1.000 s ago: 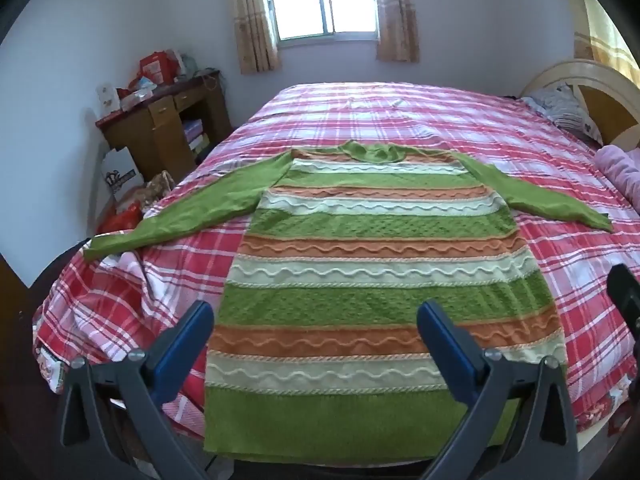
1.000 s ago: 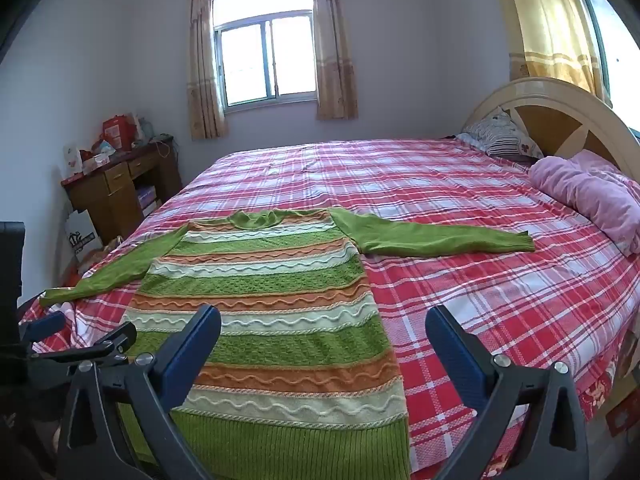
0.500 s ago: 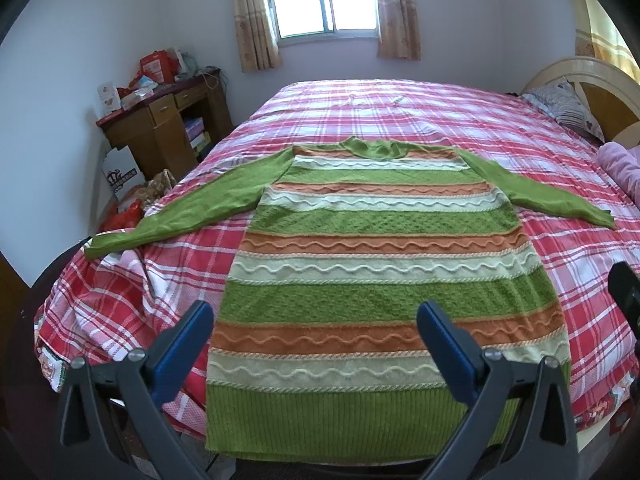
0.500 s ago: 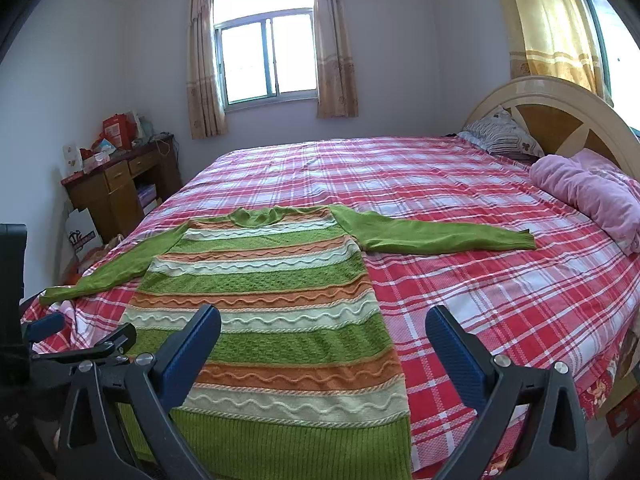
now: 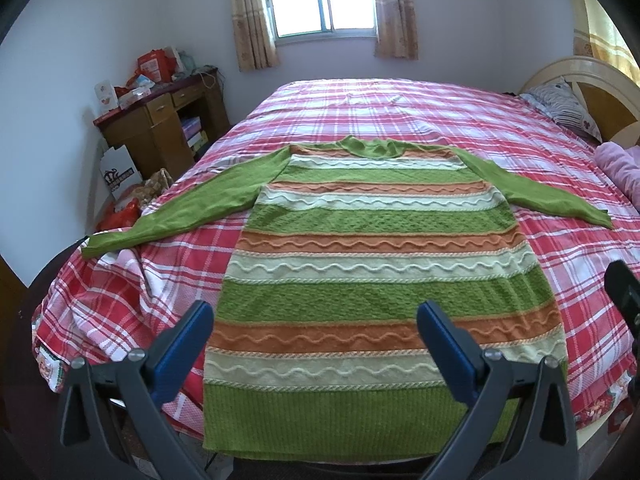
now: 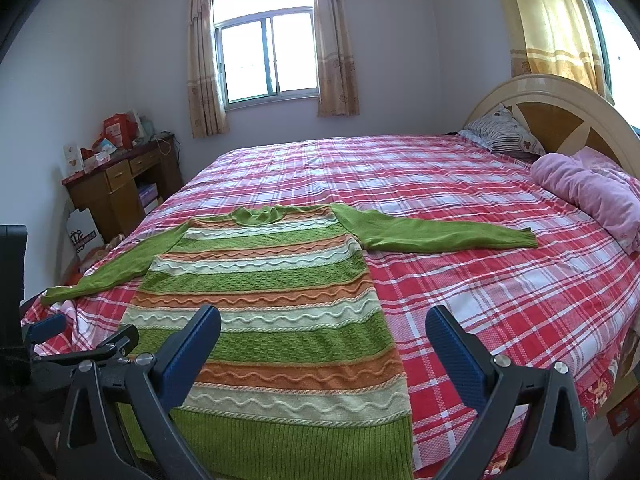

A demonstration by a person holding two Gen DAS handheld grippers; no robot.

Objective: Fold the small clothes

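Plaid bed [image 5: 420,120], both tongs wide, empty

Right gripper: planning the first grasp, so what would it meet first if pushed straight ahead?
Probably the striped green, orange and cream knit sweater along its right edge, flat on the red plaid bedspread. The open right gripper has nothing nearer; depth is uncertain.

Daylit curtained window [image 6: 264,60], pale walls, plaid-covered bed [image 6: 460,184], cluttered wooden desk [image 5: 160,120] at left.

Plaid bed [image 6: 460,184], desk [image 6: 116,184], pink blanket [image 6: 588,188].
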